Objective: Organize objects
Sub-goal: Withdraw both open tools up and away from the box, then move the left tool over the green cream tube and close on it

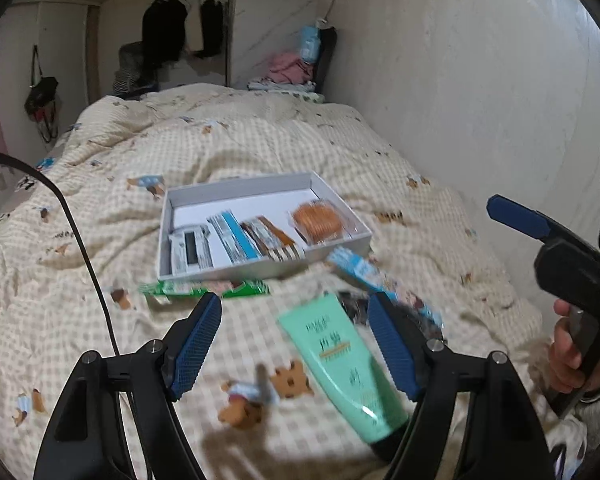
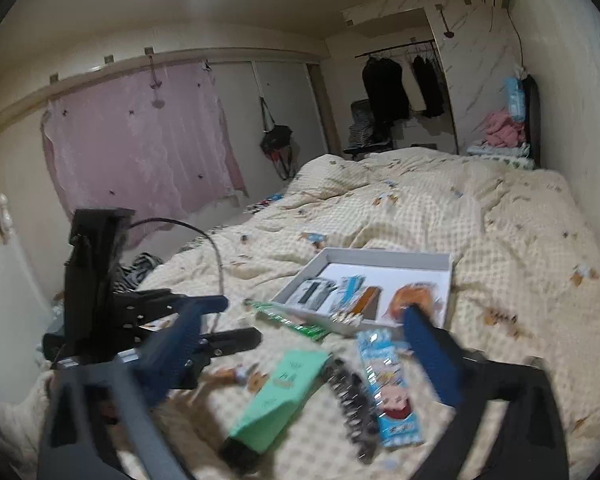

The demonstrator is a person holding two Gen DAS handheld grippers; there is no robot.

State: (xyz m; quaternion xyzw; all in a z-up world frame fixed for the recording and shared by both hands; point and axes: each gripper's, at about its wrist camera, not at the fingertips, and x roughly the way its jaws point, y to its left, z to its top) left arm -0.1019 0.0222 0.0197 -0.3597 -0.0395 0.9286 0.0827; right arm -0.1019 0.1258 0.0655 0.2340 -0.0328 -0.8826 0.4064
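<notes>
Lower centre of frame: left tool (image 1: 296,344) spread wide, empty, straddling the green tube (image 1: 340,364) for pickup.
Right tool (image 2: 304,354): gaping, empty.
Box (image 1: 260,270): sorted destination.

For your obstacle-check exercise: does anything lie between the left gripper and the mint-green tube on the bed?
Nothing visible does. The left gripper hangs open, and the green tube lies on the quilt partly between its fingers, unobstructed.

Checked quilt (image 1: 260,140) carries tray (image 1: 260,268), green tube (image 1: 340,360), packets (image 1: 352,266).
</notes>
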